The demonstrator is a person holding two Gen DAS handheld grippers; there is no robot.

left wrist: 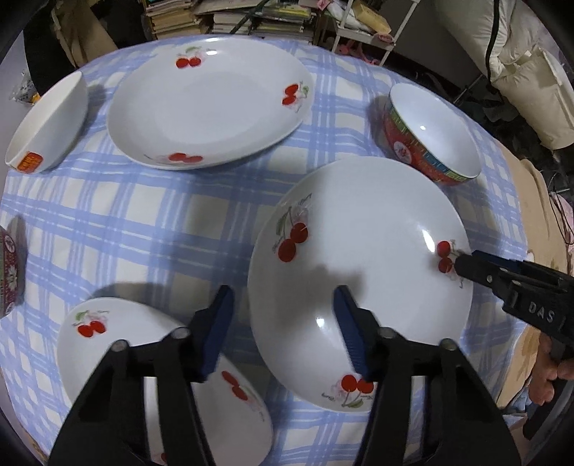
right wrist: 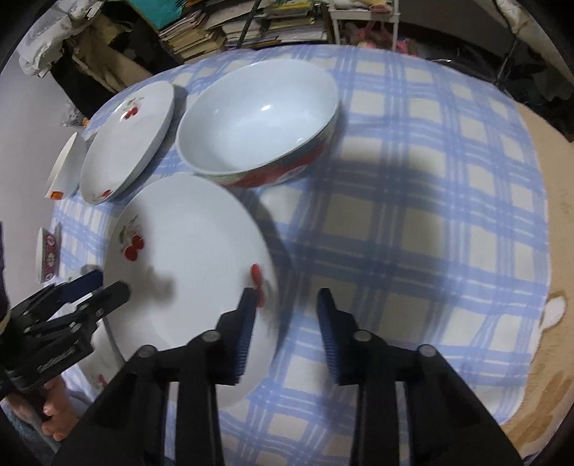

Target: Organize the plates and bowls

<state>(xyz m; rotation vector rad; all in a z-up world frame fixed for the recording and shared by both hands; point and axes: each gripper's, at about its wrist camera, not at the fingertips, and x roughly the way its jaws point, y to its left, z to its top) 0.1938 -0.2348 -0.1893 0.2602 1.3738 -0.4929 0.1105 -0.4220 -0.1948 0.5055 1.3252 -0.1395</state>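
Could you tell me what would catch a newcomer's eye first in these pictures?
The big cherry plate in the middle of the checked tablecloth, straddled at opposite rims by the left gripper and right gripper. Behind it stands a red-patterned bowl.

Three cherry plates (left wrist: 358,279), three bowls (left wrist: 434,132).

Table covered by blue-and-cream plaid cloth (left wrist: 150,229), hard shadows across it. Behind far edge: stacks of books and papers (left wrist: 229,18), white wire rack (left wrist: 362,32) beside them. Cream padded bedding (left wrist: 531,71) heaped at right, black cable over it. Surroundings dim, cluttered
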